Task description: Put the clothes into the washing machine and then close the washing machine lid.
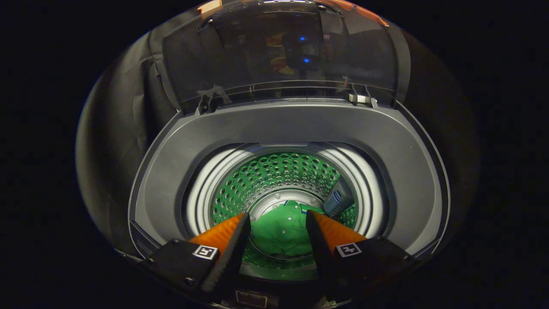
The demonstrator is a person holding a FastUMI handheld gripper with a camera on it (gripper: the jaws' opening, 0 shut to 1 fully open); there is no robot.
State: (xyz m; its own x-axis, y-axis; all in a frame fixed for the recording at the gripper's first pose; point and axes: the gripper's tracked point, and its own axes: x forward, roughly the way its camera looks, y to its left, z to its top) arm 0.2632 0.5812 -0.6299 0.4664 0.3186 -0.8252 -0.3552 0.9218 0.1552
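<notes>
Jaws: the gripper has its two fingers spread apart with a clear gap between them; nothing is held, and neither finger touches the clothing.
Finger position: both fingers hang over the near rim of the washing machine, pointing down into its opening.
Clothes: one green garment lies crumpled at the bottom of the drum, seen through the gap between the fingers and beyond their tips; small white buttons and a bit of white and blue trim show on it.
Drum: one round drum with a perforated wall; the holes look green, and a pale ring runs around its mouth.
Drum fitting: one small grey ribbed part sits on the drum wall, just past the right finger.
Lid: one dark see-through lid stands raised at the far side of the machine, hinged along the back edge; two small blue lights reflect in it.
Markers: two square black-and-white tags, one on each finger base.
Surroundings: dark cloth wall around the machine.
</notes>
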